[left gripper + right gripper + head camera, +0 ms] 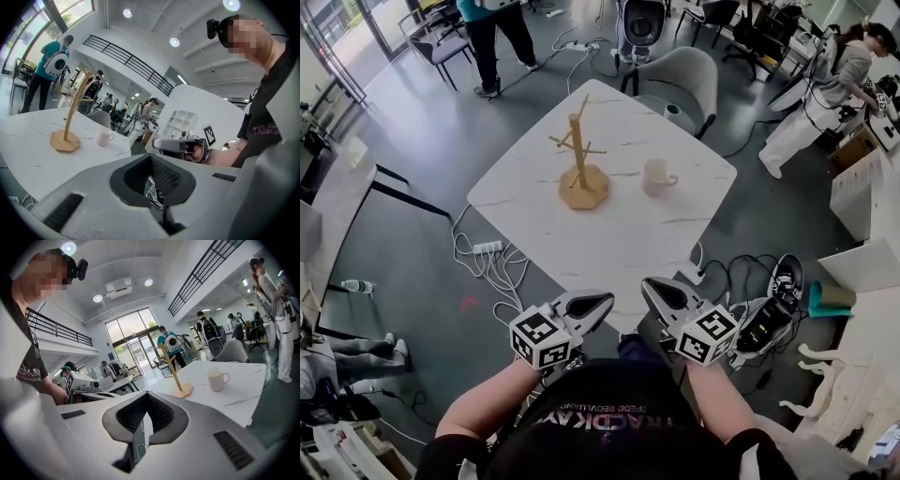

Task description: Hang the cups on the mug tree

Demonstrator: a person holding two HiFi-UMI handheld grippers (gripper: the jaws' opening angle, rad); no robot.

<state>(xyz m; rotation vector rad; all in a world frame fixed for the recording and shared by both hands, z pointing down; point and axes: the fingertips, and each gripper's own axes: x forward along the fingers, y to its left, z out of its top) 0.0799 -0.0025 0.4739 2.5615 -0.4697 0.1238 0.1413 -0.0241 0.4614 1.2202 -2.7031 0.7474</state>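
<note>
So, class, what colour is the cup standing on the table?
The cup is off-white, faintly pink; the head view shows it best.

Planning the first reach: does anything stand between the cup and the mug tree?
Nothing visible does. The cup stands on the table right of the mug tree, bare table between them. Between the right claw and the cup lies only open table too.

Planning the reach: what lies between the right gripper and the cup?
Only bare tabletop. The head view shows nothing standing between the right gripper and the cup.
</note>
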